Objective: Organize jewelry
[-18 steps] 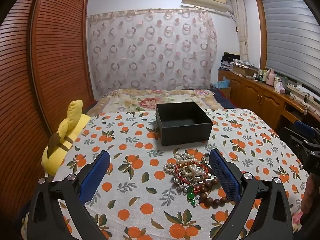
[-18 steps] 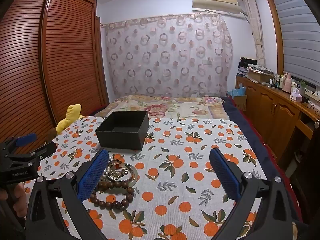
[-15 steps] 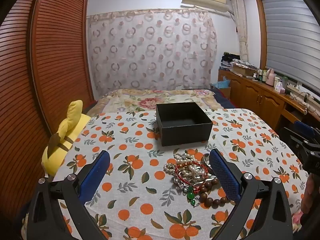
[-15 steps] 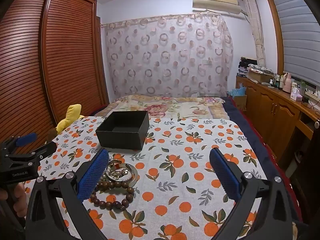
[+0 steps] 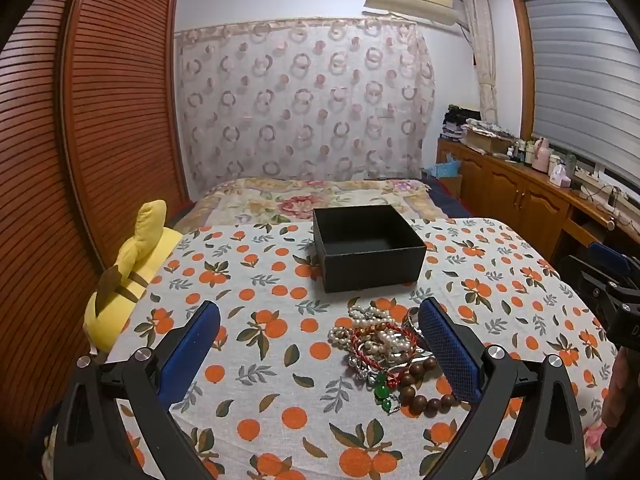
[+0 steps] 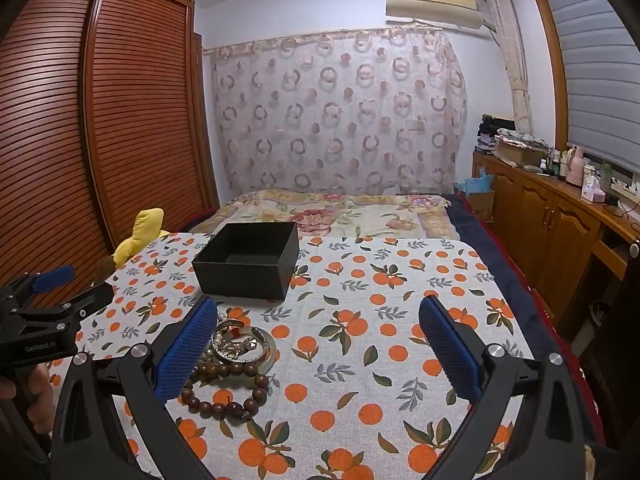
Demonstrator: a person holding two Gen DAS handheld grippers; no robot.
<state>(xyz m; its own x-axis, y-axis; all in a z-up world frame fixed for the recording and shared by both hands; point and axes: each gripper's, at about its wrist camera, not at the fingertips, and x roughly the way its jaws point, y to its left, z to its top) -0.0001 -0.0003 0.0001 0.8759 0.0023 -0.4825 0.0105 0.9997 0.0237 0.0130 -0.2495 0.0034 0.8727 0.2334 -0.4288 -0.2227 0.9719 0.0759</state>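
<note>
Jewelry (image 5: 382,354) lies in a tangled heap on the orange-print tablecloth (image 5: 256,292) in the left wrist view: pearl strands, a red cord bracelet, a green pendant and wooden beads (image 5: 424,388), all just in front of the open black box (image 5: 368,248), which looks empty and is probably meant to receive them. The left gripper (image 5: 320,344) hangs above the cloth with its jaws spread as wide as they go and nothing between them; its right finger (image 5: 448,350) sits over the heap's edge, so the pile is off-centre for a grab.

In the right wrist view, the right gripper (image 6: 320,344) is likewise fully spread and empty. The heap, here showing the wooden bead bracelet (image 6: 224,388) and metal bangles (image 6: 244,346), lies beside its left finger (image 6: 184,350), partly hidden behind it. The box (image 6: 248,264) stands just beyond. No piece appears lifted yet.
</note>
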